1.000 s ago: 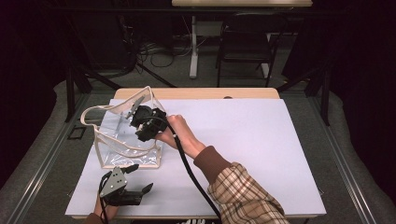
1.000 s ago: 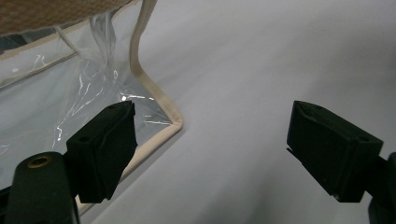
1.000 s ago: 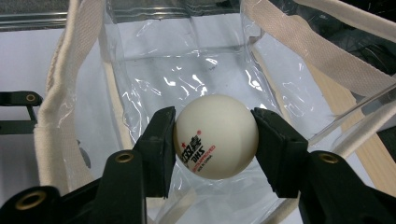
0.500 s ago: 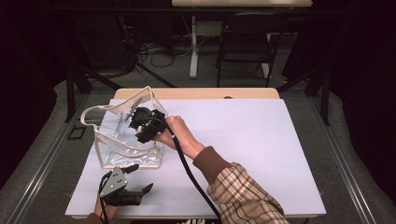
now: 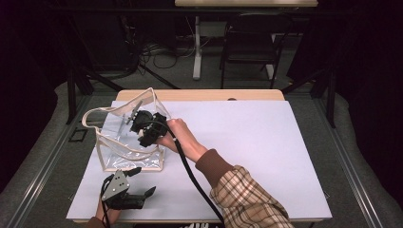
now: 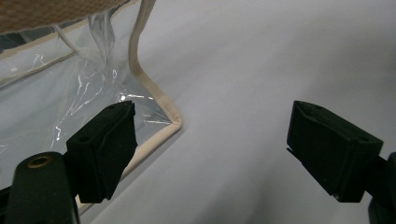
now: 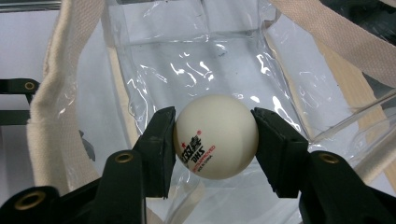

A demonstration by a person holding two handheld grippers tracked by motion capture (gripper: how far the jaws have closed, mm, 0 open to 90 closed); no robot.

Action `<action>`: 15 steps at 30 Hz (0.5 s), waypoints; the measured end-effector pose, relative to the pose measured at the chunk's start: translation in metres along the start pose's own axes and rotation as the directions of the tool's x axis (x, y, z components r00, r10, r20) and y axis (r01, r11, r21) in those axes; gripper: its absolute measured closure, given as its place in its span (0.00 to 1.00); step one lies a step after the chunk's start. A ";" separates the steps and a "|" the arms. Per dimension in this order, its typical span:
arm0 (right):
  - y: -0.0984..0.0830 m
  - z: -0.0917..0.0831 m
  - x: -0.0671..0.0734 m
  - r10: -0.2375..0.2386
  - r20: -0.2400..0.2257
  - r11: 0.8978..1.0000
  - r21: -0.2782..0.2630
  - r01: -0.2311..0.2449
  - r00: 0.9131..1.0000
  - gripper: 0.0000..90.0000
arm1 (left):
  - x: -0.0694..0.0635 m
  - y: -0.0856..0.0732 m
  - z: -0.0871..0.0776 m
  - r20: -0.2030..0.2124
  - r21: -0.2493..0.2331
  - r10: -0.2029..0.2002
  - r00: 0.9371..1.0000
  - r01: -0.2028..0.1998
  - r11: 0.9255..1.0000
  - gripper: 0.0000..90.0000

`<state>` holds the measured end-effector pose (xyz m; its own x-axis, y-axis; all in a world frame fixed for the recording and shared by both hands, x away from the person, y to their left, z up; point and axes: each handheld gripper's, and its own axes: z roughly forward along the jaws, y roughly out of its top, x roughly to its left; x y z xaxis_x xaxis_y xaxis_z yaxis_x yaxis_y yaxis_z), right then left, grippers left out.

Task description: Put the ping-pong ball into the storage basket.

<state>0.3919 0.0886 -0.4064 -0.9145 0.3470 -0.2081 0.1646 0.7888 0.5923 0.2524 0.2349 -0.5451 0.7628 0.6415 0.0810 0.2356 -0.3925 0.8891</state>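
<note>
A clear plastic bag with cream fabric trim and handles stands open on the left of the white table cover. My right gripper is shut on a white ping-pong ball with red print, held over the bag's open mouth. In the high view that right gripper sits at the bag's top, with a hand in a plaid sleeve behind it. My left gripper rests low near the table's front edge, open and holding nothing. Its jaws stand wide beside the bag's lower corner.
A white sheet covers the table, whose wooden far edge shows behind it. A black cable trails from the right gripper toward the front edge. Chairs and table legs stand on the dark floor beyond.
</note>
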 end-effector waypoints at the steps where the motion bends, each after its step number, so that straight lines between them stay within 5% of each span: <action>1: 0.000 0.000 0.001 0.002 -0.003 1.000 0.002 -0.002 1.000 0.56 | 0.000 0.000 0.000 0.000 0.000 0.000 1.000 0.000 1.000 0.18; 15: 0.000 0.003 0.001 -0.003 -0.001 1.000 0.020 0.003 1.000 0.56 | 0.000 0.000 0.000 0.000 0.000 0.000 1.000 0.000 1.000 0.18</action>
<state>0.3919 0.0908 -0.4089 -0.9153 0.3445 -0.2087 0.1698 0.7998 0.5757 0.2525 0.2349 -0.5452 0.7630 0.6413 0.0812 0.2355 -0.3927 0.8890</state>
